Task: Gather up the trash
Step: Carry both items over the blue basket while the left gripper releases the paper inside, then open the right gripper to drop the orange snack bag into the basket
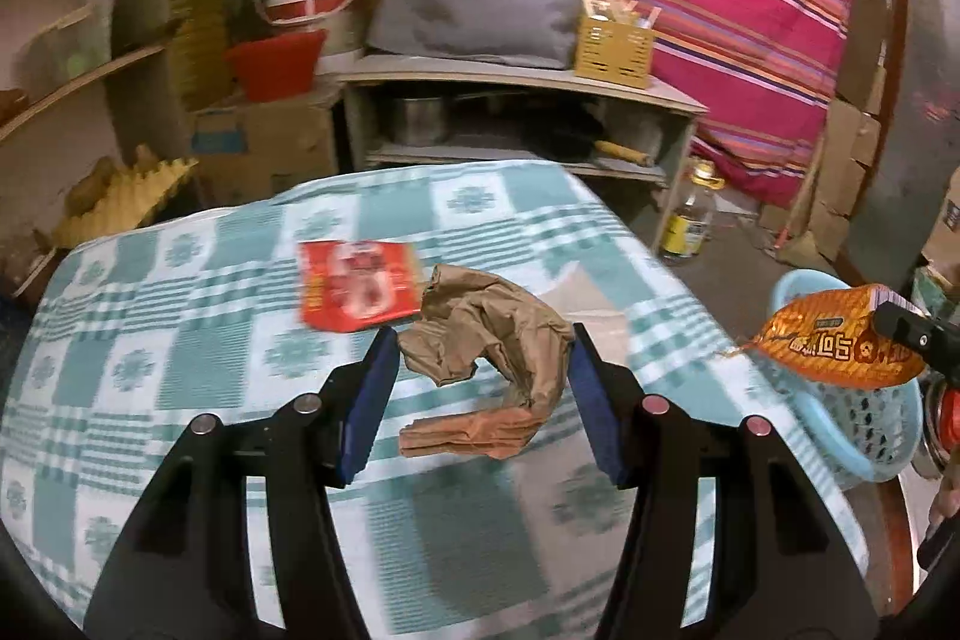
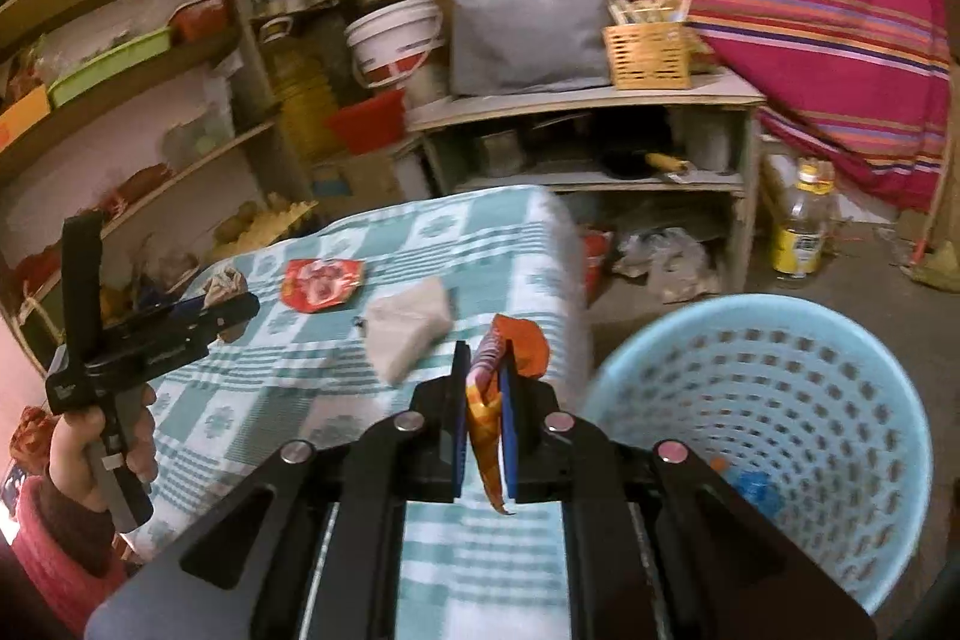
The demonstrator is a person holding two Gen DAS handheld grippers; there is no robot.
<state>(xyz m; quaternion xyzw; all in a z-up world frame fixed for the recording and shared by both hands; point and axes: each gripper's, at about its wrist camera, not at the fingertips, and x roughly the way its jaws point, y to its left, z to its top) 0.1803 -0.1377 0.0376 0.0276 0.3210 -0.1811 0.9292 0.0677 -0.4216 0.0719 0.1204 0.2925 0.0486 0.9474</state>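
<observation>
My left gripper is shut on a crumpled brown paper bag, held just above the table with the teal checked cloth. In the right wrist view the left gripper carries that paper at its tip. My right gripper is shut on an orange snack wrapper at the table's right edge, beside the light blue basket. The left wrist view shows the wrapper hanging over the basket. On the cloth lie a red wrapper and a pale crumpled piece.
A low grey shelf with pots stands behind the table, and a wicker box sits on top. A yellow-labelled bottle stands on the floor to the right. Crowded wooden shelves fill the left. A person's hand grips the left tool.
</observation>
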